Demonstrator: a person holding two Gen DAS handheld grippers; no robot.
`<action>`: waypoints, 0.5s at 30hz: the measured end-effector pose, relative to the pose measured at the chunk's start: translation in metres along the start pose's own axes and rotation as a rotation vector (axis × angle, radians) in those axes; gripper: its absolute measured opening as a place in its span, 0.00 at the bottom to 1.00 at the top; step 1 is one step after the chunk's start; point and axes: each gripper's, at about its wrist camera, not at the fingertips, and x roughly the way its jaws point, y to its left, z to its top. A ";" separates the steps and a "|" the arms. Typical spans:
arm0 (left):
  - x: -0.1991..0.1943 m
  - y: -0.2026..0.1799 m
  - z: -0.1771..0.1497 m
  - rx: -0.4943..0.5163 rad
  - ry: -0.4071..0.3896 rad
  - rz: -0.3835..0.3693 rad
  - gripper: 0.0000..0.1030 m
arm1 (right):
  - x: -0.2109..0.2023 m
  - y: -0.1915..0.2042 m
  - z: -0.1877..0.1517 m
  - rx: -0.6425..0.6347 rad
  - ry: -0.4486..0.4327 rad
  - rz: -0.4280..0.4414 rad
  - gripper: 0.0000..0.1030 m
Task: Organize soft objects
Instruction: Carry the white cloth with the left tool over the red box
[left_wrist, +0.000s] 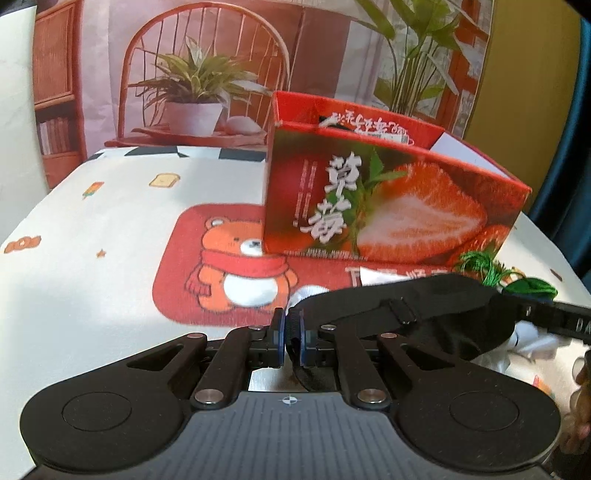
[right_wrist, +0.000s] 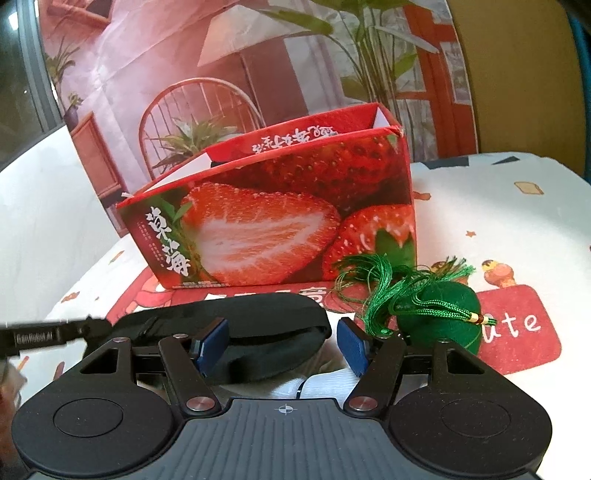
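Where the left gripper (left_wrist: 291, 332) reaches forward over the worktop (left_wrist: 92, 236), its blue-padded fingers (left_wrist: 279, 334) are pressed together on a black strap (left_wrist: 294, 325) of the black eye mask (left_wrist: 424, 295), which stretches away to the right of them. In the right wrist view the same eye mask (right_wrist: 236, 317) lies low in front of the right gripper (right_wrist: 282, 341), whose fingers (right_wrist: 210, 343) stand spread with the mask's near edge between them; I cannot tell whether either pad touches it. White fabric (right_wrist: 325, 384) lies under the mask. A green stuffed pouch (right_wrist: 439, 306) with tassels sits just right of the mask, in front of the open strawberry box (right_wrist: 280, 218). The box stands on a cloth printed with a bear (left_wrist: 240, 273).
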 end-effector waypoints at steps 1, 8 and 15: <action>0.001 0.000 -0.002 0.002 0.003 0.001 0.08 | 0.001 -0.001 0.001 0.007 0.001 0.003 0.60; 0.006 0.006 -0.010 -0.008 0.023 0.010 0.08 | 0.017 -0.010 0.009 0.073 0.035 0.028 0.60; 0.009 0.008 -0.012 -0.038 0.043 0.007 0.08 | 0.019 -0.009 0.008 0.075 0.067 0.059 0.46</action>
